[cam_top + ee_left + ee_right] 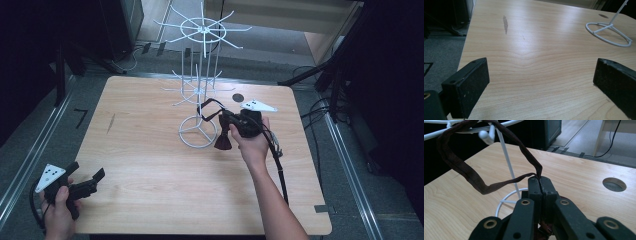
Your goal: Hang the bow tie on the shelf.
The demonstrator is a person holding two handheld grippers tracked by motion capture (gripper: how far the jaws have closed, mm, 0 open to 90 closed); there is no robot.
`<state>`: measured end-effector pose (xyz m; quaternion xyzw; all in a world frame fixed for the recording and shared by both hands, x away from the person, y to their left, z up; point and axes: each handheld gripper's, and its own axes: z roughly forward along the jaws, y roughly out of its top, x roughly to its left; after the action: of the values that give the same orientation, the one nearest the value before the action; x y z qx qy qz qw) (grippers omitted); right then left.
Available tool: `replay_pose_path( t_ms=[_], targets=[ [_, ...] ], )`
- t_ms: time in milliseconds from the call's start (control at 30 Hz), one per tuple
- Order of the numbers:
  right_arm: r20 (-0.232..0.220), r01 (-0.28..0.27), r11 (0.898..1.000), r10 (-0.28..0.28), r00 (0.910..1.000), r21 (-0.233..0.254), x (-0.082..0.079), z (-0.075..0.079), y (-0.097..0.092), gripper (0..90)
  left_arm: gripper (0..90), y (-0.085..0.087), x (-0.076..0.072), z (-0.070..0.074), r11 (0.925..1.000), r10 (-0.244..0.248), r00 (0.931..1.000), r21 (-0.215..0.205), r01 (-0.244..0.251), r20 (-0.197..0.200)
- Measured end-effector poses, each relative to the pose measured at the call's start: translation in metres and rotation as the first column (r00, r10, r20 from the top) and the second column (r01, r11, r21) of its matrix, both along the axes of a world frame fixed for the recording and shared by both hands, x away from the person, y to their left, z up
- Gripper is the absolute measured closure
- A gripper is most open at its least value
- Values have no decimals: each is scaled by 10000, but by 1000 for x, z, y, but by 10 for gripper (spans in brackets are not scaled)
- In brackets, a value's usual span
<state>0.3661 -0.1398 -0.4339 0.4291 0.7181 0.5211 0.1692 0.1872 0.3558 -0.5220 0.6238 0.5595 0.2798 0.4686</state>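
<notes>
Writing or brand marks: none that I can read anywhere. My right gripper (226, 121) has its jaws pressed together on a dark brown strap (474, 177), whose loop hangs over a prong of the white wire rack (199, 90); a dark red piece (223, 140) dangles below my hand. My left gripper (92, 181) rests spread wide at the near left corner. The table (150, 165) is pale wood grain with a dark smudge (505, 23) and a round hole (614, 184); grey carpet and cables surround it.
</notes>
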Motion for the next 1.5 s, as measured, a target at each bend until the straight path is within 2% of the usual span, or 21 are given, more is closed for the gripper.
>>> replay_pose_path(
  t_ms=[233, 1033, 1267, 1500],
  targets=[
    [-92, 67, 9999, -66, 9999, 123, 5, -6, 4, 873, 10, 0, 0, 0, 10000, -22, 10000, -23, 22, -1],
    [-75, -279, 9995, 278, 9996, -176, 4, -14, 8, 749, 10, 1, 0, 0, 10000, -41, 10000, -56, 41, 3],
    [-164, -94, 9998, 90, 9998, -195, 2, -21, -1, 645, 10, 1, 0, 0, 10000, -39, 10000, -45, 39, 1],
    [-153, 247, 9992, -252, 9996, -327, -2, -25, -15, 466, 10, 0, 0, 0, 10000, -28, 10000, -41, 28, 5]
  ],
)
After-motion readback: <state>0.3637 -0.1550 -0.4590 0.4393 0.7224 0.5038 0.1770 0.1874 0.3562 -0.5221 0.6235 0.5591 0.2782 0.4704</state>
